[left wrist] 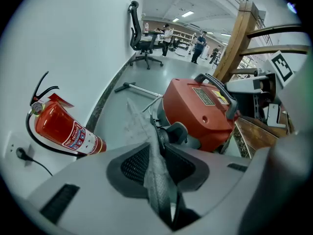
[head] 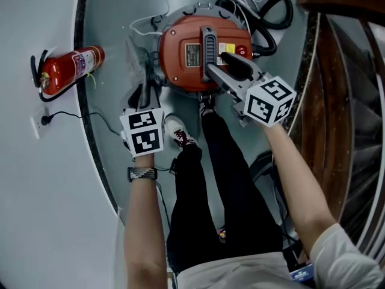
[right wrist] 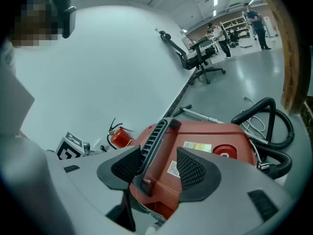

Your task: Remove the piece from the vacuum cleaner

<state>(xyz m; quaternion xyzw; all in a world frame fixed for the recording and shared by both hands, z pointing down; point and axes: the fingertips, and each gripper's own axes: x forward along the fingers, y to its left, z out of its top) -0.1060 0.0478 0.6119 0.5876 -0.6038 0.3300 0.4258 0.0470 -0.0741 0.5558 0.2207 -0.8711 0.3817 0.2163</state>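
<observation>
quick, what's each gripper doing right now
left gripper: shut on a thin grey sheet.
right gripper: open, jaws either side of the black handle of the vacuum cleaner, not pressing it.

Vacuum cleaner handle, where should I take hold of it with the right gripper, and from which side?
Grip the dark ribbed handle at mid-span, coming down from above the red vacuum cleaner. It is a narrow raised bar along the lid, so the jaws should close across its width. The right gripper straddles it, jaws open.
</observation>
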